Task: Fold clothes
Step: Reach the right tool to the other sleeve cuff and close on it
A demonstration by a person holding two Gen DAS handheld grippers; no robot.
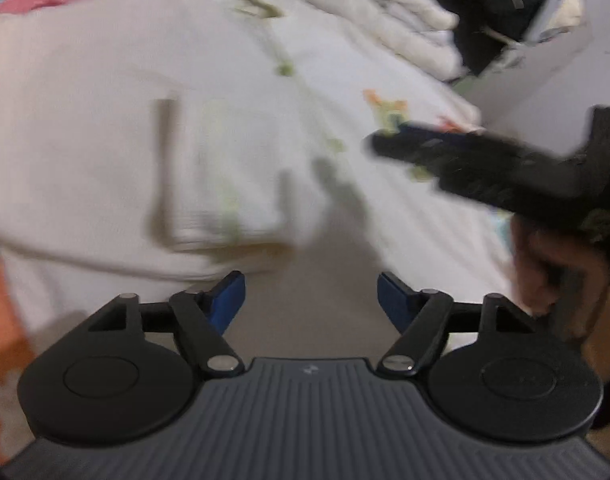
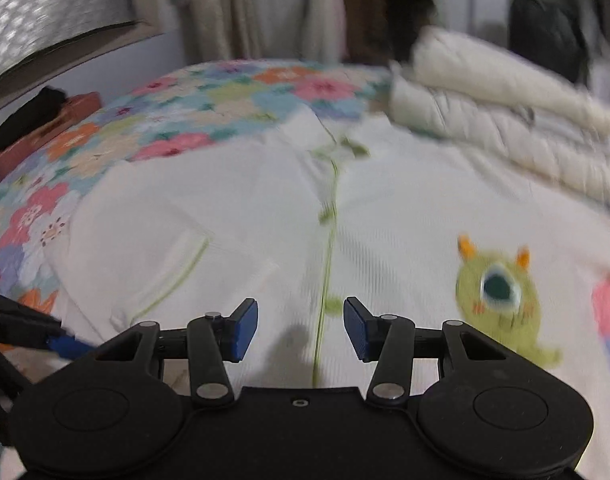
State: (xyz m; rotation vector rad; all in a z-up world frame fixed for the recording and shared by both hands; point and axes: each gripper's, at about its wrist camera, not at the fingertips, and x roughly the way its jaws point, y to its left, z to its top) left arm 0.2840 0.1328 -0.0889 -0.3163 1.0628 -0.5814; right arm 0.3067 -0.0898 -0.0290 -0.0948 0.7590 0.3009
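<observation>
A white children's jacket (image 2: 265, 208) with a green zip line and a green one-eyed monster patch (image 2: 501, 292) lies spread flat on the bed. It also shows in the left wrist view (image 1: 177, 128), with a pocket at its left side. My left gripper (image 1: 311, 300) is open and empty just above the jacket's hem. My right gripper (image 2: 301, 328) is open and empty over the zip near the hem. The right gripper also shows in the left wrist view (image 1: 389, 146), held by a hand at the right edge. Both views are blurred.
A floral quilt (image 2: 209, 92) covers the bed under the jacket. A cream puffer coat (image 2: 505, 112) lies piled at the back right, also in the left wrist view (image 1: 369, 12). Dark clothes (image 1: 513, 8) lie beyond it. A brown and black item (image 2: 45, 120) sits at the far left.
</observation>
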